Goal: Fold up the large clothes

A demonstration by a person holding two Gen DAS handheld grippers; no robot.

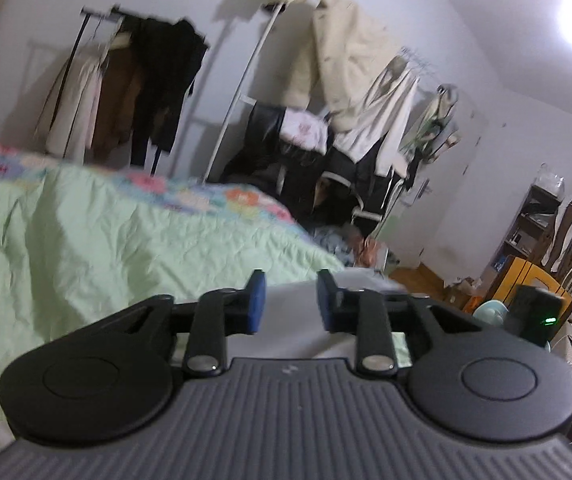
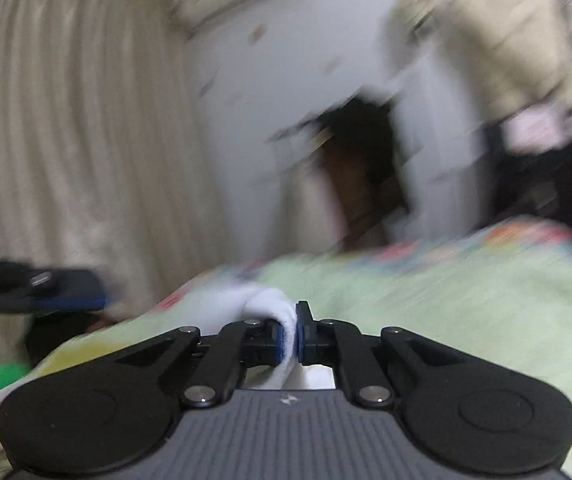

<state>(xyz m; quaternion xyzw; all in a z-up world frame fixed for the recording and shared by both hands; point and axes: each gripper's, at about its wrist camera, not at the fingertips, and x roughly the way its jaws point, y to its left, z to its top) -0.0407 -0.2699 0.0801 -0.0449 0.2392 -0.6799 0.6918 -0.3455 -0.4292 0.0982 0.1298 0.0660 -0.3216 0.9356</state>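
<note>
My right gripper (image 2: 294,334) is shut on a fold of white cloth (image 2: 264,300), which curls up over the left pad and hangs below the jaws, above the green bedspread (image 2: 465,300). My left gripper (image 1: 290,302) is open and empty, its blue pads apart, held over a pale white-grey cloth (image 1: 286,340) lying on the green bedspread (image 1: 106,240). The left gripper also shows blurred at the left edge of the right wrist view (image 2: 38,288). The right wrist view is motion-blurred.
A floral quilt edge (image 1: 190,194) runs along the bed's far side. Clothes racks with dark (image 1: 158,80) and cream garments (image 1: 349,60) stand by the wall. Shelves and a yellow box (image 1: 525,276) are at right. Cream curtains (image 2: 66,120) hang at left.
</note>
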